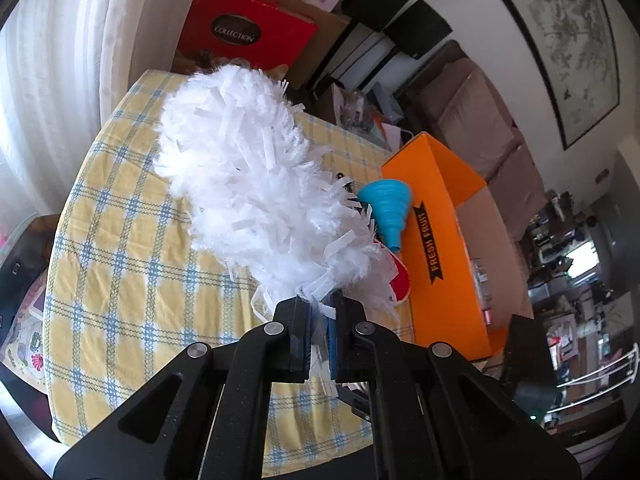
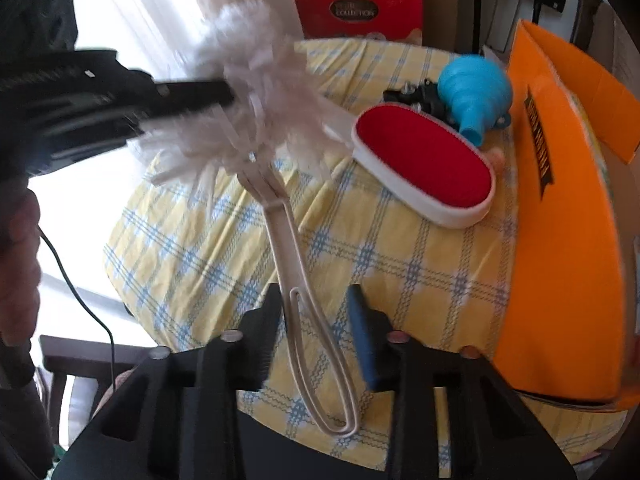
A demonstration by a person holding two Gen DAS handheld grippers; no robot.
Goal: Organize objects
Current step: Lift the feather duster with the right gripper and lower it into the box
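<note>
Left gripper clamps the fluffy white duster above the yellow-and-blue checked tablecloth; right gripper stands open around its white handle, beside the orange cardboard box.

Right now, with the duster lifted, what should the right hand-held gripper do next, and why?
Probably close the right hand-held gripper on the duster handle: it lies between the open jaws, while the left hand-held gripper pinches only the white duster fluff.

White duster — orange box
</note>
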